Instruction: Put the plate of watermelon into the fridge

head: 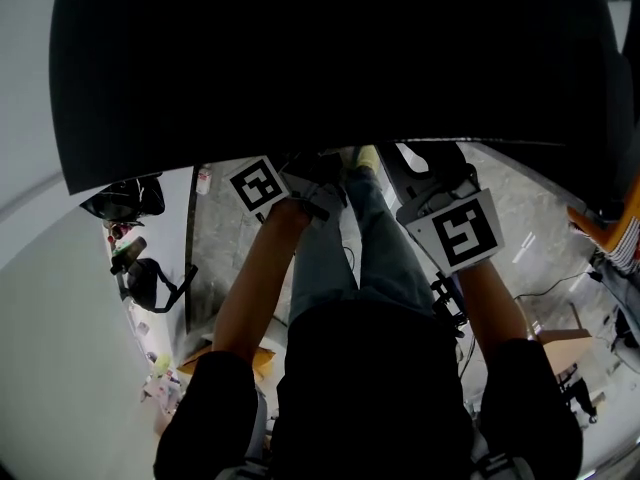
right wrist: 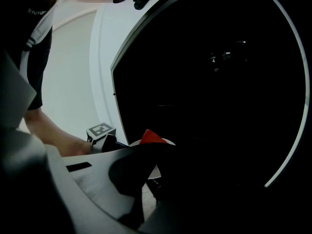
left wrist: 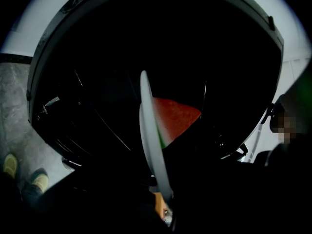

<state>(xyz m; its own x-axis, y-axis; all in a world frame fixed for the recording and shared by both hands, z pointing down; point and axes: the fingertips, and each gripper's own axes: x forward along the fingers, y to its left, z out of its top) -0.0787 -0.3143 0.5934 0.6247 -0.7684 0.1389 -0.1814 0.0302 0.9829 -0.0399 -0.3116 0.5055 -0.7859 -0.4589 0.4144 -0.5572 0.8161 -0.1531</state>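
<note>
A white plate (left wrist: 148,130) shows edge-on in the left gripper view with a red watermelon slice (left wrist: 174,118) on it, held up in front of the fridge's dark inside (left wrist: 146,33). My left gripper (left wrist: 163,199) is shut on the plate's near rim. The right gripper view shows the slice's red tip (right wrist: 152,137) and the plate (right wrist: 163,143) at the dark fridge opening (right wrist: 219,106). Its own jaws are lost in shadow behind a grey panel (right wrist: 83,179). In the head view both grippers, left (head: 310,173) and right (head: 430,178), reach under the black fridge body (head: 330,58).
A white surface (right wrist: 97,57) borders the fridge opening on its left. Below me are my legs and shoes (left wrist: 39,179) on a grey stone floor (head: 220,238). Black bags (head: 150,283) lie at the left wall and a cardboard box (head: 565,343) at the right.
</note>
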